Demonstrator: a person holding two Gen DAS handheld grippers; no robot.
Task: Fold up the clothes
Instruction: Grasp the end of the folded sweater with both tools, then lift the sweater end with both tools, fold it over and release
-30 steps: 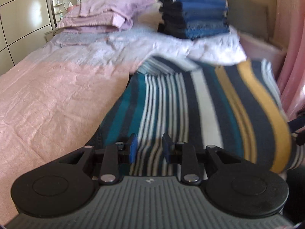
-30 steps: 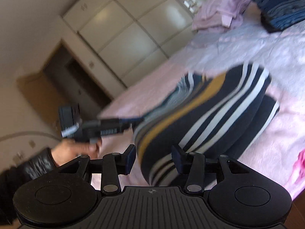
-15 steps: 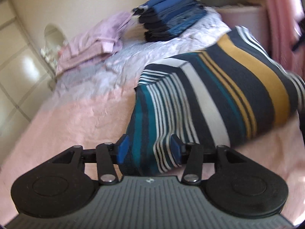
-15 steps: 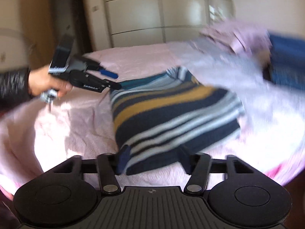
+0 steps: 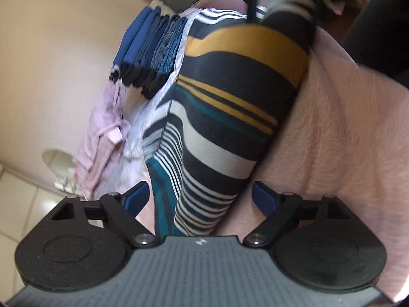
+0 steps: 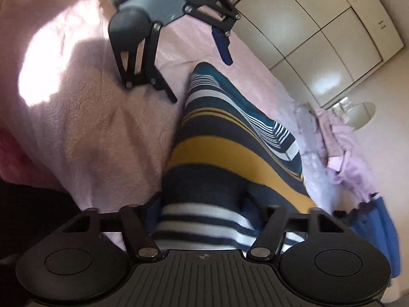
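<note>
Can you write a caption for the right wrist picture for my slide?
Both open grippers, right gripper and left gripper, sit at opposite ends of a folded striped sweater on a pink bedspread.

pink-covered bed (image 5: 345, 128) under folded striped sweater (image 5: 230, 97), blue stack (image 5: 150, 51), lilac pile (image 5: 102, 138)

A home bedroom: pink bedspread (image 5: 345, 128), folded clothes stacks (image 5: 150, 48), built-in wardrobe (image 6: 319, 38).

Folded striped knit sweater (image 5: 225, 107) lying on the pink fleece bedspread (image 5: 345, 133), spanning from between the left tongs (image 5: 199, 197) to between the right tongs (image 6: 202, 209); stack of folded blue garments (image 5: 150, 51) and lilac clothing pile (image 5: 102, 138) beyond it.
</note>
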